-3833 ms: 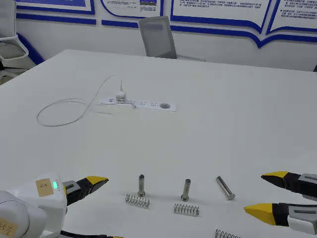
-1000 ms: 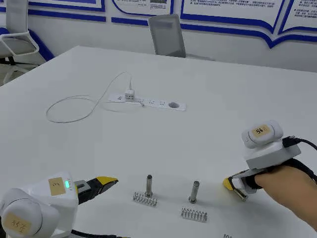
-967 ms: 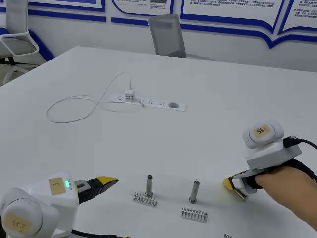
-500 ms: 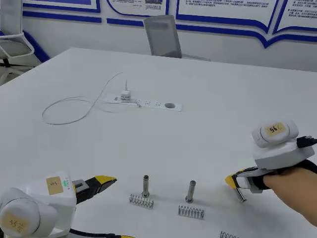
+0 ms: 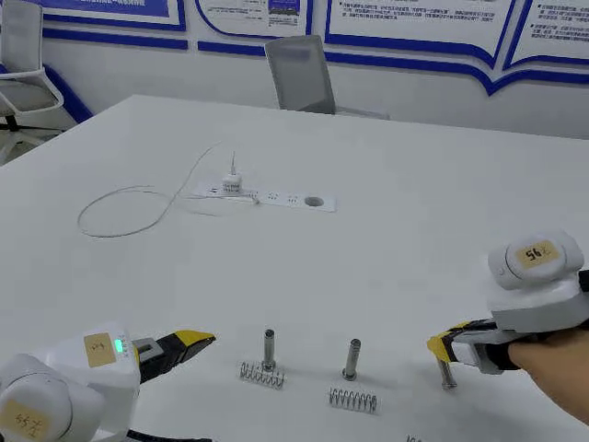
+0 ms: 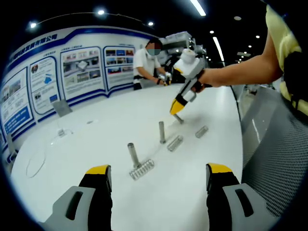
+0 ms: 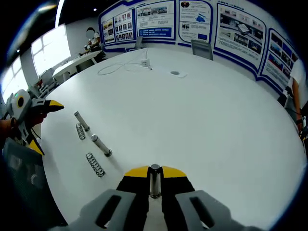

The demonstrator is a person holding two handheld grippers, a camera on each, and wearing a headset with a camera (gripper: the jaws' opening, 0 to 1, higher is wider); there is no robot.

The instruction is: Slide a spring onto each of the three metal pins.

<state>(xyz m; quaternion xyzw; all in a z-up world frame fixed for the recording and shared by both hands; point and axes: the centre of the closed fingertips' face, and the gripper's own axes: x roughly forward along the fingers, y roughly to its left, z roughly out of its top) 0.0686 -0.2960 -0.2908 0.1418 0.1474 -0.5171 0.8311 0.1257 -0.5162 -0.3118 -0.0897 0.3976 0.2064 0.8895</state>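
The third spring (image 5: 410,439) is cut off by the head view's bottom edge. The right gripper (image 5: 440,348) hides the upper end of its pin (image 5: 446,376). Text on the posters (image 5: 414,18) is unreadably small.

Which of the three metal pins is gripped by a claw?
The rightmost pin, clamped between the yellow tips of the right claw. The other two pins stand free on the table.

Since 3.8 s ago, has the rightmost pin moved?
Yes. The rightmost pin, then lying flat right of the middle pin, is now upright, clamped in the right gripper.
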